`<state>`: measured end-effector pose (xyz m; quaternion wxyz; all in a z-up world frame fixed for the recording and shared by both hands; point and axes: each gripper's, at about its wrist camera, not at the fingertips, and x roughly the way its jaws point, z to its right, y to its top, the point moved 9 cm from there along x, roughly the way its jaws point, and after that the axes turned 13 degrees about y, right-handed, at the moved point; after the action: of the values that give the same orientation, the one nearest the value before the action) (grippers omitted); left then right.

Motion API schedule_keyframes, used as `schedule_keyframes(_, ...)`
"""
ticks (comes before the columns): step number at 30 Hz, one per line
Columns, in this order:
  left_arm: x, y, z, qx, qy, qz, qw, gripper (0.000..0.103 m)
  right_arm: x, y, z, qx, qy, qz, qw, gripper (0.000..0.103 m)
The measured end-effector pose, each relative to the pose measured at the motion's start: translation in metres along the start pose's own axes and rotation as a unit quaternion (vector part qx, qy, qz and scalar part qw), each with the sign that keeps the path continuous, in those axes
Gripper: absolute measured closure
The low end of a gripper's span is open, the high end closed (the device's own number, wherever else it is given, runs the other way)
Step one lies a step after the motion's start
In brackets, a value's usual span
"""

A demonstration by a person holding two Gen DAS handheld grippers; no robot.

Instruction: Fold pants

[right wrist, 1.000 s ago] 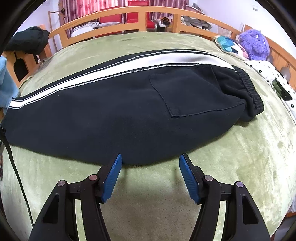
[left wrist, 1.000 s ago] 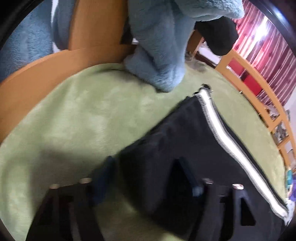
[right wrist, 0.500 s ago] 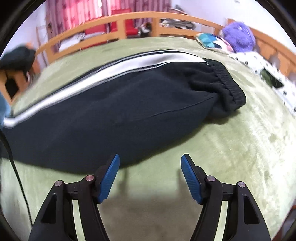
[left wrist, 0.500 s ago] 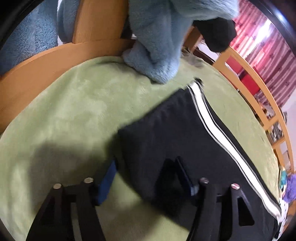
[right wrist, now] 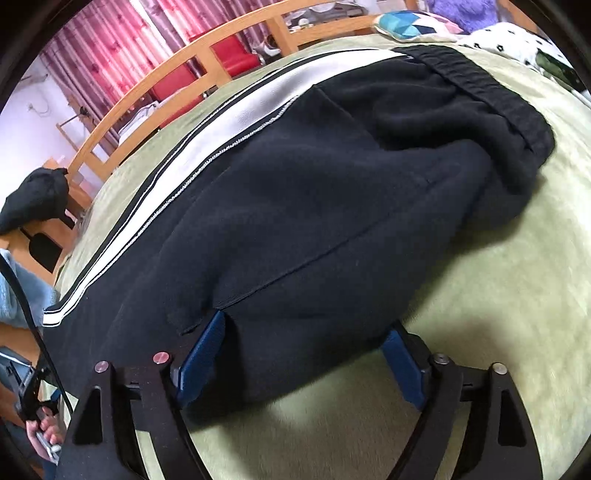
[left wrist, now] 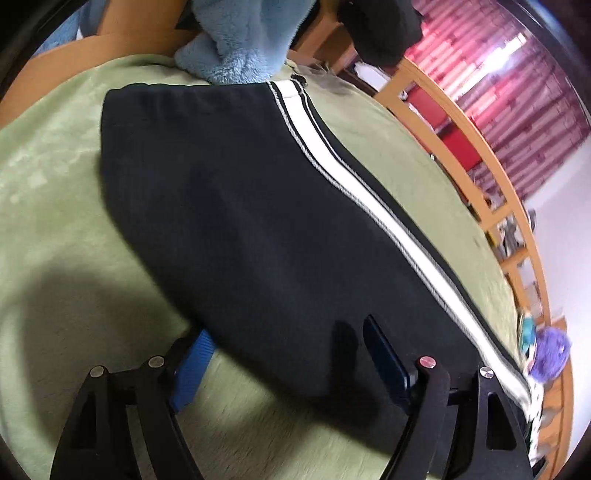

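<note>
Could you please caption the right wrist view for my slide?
Opening right gripper straddles the near edge of black white-striped pants on a green blanket.

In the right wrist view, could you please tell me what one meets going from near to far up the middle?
Green blanket → black pants → white side stripe → wooden bed rail → pink curtain.
</note>
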<state>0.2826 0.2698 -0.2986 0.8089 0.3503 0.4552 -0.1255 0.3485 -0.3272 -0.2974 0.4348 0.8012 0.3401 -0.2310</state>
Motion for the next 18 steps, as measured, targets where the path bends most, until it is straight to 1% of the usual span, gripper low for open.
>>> schedule_keyframes(5, 0.010, 0.006, 0.011, -0.017, 0.011, 0.010, 0.9998, 0.025, 0.015, 0.014, -0.003, 0.004, 0.007, 0.012, 1.000, 0.014)
schedule_keyframes(6, 0.012, 0.007, 0.013, -0.022, 0.014, 0.013, 0.9996, 0.027, 0.018, 0.017, -0.004, 0.009, 0.010, 0.017, 1.000, 0.016)
schedule_keyframes(7, 0.012, 0.008, 0.013, -0.024, 0.025, 0.020, 0.9992, 0.045, 0.021, 0.020, -0.006, 0.011, 0.012, 0.022, 1.000, 0.025)
schedule_keyframes(8, 0.010, 0.010, 0.009, -0.024, 0.038, 0.029, 0.9986, 0.058, 0.024, 0.022, -0.009, 0.007, 0.014, 0.025, 1.000, 0.037)
schedule_keyframes(9, 0.008, 0.012, 0.005, -0.021, 0.040, 0.034, 0.9984, 0.080, 0.025, 0.023, -0.012, -0.006, 0.006, 0.025, 1.000, 0.063)
schedule_keyframes(10, 0.007, 0.013, 0.000, -0.021, 0.024, 0.029, 0.9991, 0.086, 0.024, 0.025, -0.012, -0.013, -0.006, 0.029, 0.999, 0.080)
schedule_keyframes(11, 0.006, 0.013, -0.004, -0.032, 0.002, 0.015, 0.9994, 0.088, 0.020, 0.027, -0.012, -0.014, -0.005, 0.035, 0.999, 0.088)
schedule_keyframes(12, 0.003, 0.013, -0.009, -0.055, -0.020, 0.003, 0.9983, 0.089, 0.016, 0.028, -0.011, -0.007, 0.004, 0.041, 0.999, 0.092)
schedule_keyframes(14, -0.004, 0.013, -0.014, -0.074, -0.040, -0.005, 0.9964, 0.090, 0.005, 0.030, -0.007, 0.017, 0.027, 0.050, 0.998, 0.094)
schedule_keyframes(16, -0.019, 0.012, -0.014, -0.066, -0.041, 0.005, 0.9970, 0.094, -0.008, 0.032, -0.012, 0.011, 0.018, 0.065, 0.998, 0.096)
schedule_keyframes(18, -0.038, 0.010, -0.012, -0.045, -0.041, 0.023, 0.9979, 0.094, -0.026, 0.033, -0.018, -0.004, 0.007, 0.078, 0.997, 0.096)
